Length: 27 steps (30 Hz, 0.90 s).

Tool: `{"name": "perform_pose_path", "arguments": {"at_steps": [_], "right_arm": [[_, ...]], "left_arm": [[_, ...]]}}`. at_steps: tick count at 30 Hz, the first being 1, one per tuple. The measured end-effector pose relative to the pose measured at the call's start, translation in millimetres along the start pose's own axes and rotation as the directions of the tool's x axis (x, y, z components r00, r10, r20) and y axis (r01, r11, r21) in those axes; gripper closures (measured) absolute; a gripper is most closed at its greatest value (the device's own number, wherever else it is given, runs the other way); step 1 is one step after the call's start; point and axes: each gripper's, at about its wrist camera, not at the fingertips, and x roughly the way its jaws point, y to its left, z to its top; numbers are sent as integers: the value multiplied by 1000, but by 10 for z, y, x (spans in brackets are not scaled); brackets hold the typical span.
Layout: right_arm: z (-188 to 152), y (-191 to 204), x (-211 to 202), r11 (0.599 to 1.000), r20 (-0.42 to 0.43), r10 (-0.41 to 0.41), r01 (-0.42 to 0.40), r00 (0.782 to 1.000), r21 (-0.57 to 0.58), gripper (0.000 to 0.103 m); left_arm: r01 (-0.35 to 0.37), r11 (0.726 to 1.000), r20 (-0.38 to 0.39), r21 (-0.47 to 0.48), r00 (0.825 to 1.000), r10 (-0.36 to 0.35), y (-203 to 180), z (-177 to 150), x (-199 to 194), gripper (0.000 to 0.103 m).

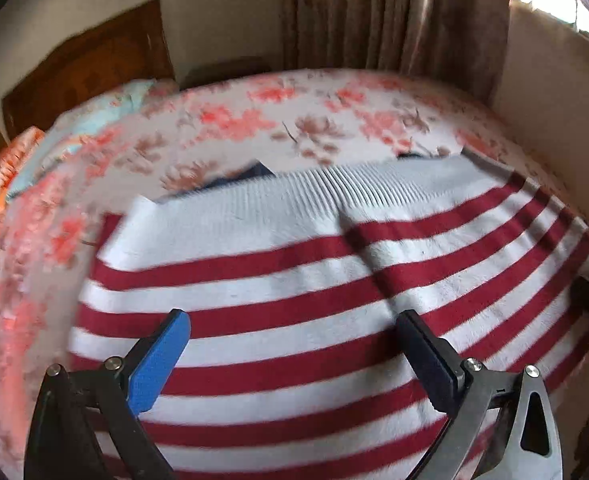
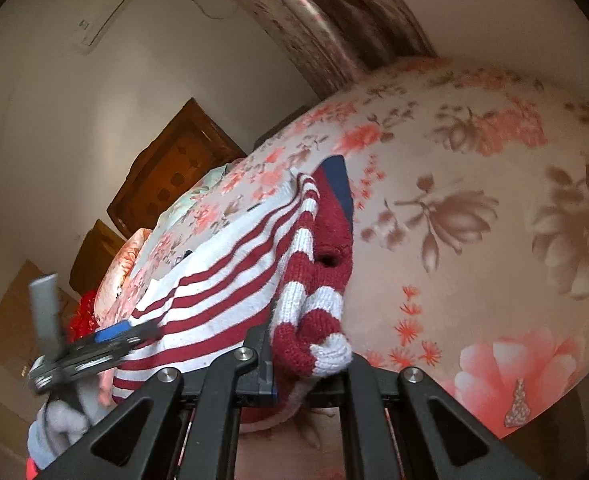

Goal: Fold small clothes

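A red-and-white striped knit sweater (image 1: 294, 280) lies spread over a bed covered with a pink floral bedspread (image 1: 254, 120). Its plain white ribbed hem band (image 1: 326, 188) runs across the far edge in the left wrist view, and a bit of dark navy fabric (image 1: 250, 174) peeks out from under it.

The left gripper (image 1: 294, 360) hovers over the striped body with its jaws spread wide — one blue-padded finger (image 1: 158, 364) and one dark finger (image 1: 426, 360) — and nothing sits between them. The picture is blurred, so whether the tips touch the knit is unclear. From the right wrist camera the same left gripper (image 2: 134, 332) shows at the left edge of the sweater (image 2: 222, 288), carried by a hand in a light grey glove (image 2: 58, 424).

The right gripper (image 2: 294, 364) has its jaws drawn tightly together on a bunched fold of the sweater — a thick red-and-white ribbed cuff or edge (image 2: 314, 332) — and that part is raised off the bedspread (image 2: 494, 200), draping back down toward the rest of the garment. A solid red panel with a navy strip (image 2: 338, 184) shows along the lifted side.

Behind the bed stand a wooden headboard (image 1: 94, 64), pillows (image 1: 54, 144) at the head end, brown patterned curtains (image 1: 394, 16) and a wall-mounted air conditioner (image 2: 114, 4).
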Motion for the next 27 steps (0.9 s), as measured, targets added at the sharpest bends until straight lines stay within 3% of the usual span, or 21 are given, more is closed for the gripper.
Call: {"name": "perform_pose_path", "arguments": {"at_steps": [3,5,7,9,11,12,14,15,17,18,21,22,24,27], "right_arm": [[27,42,-18,1000,5,-9,9,1000,-21,96],[42,60,-19,1000,7,-11,11,1000,-20,96],[53,156,-33,998,21,-38,39,999,-53,96],[43,394,-47,986,56,-78,85,995,-142,96],[7,700,-35,961,90,-103,122,991,-247,96],[-34,878,-14,939,105,-115,143,988,-313,96],[-163,1228,55,873,136,-143,190,980,-449,96],[-270,1436,109,824,155,-151,211,976,-527,96],[-467,1709,203,737,178,-161,238,971,-633,96],[-642,1870,300,669,177,-166,242,970,-703,96],[-970,2052,471,554,169,-181,242,969,-797,96],[-1092,2097,523,507,171,-188,245,967,-827,96],[-1257,2147,574,437,187,-196,256,963,-862,96],[-1352,2148,557,395,207,-194,270,959,-878,96]], "left_arm": [[-6,999,17,-41,1000,7,69,-49,-14,0],[38,996,22,-82,999,-36,160,-86,-94,0],[192,971,72,-143,981,-183,279,-132,-246,0],[339,918,123,-204,939,-320,419,-157,-378,0],[482,831,154,-276,876,-457,581,-114,-421,0],[569,753,158,-331,820,-551,690,-86,-387,0],[672,612,176,-416,720,-671,835,-64,-307,0],[713,529,193,-460,662,-724,909,-66,-253,0],[748,459,192,-479,600,-777,933,-64,-190,0],[758,447,176,-476,580,-796,905,-60,-158,0],[761,471,116,-447,571,-812,723,-46,-98,0],[748,497,97,-441,590,-802,673,-26,-81,0],[694,571,59,-438,657,-752,607,17,-4,0],[661,598,35,-453,683,-729,549,73,116,0]]}}
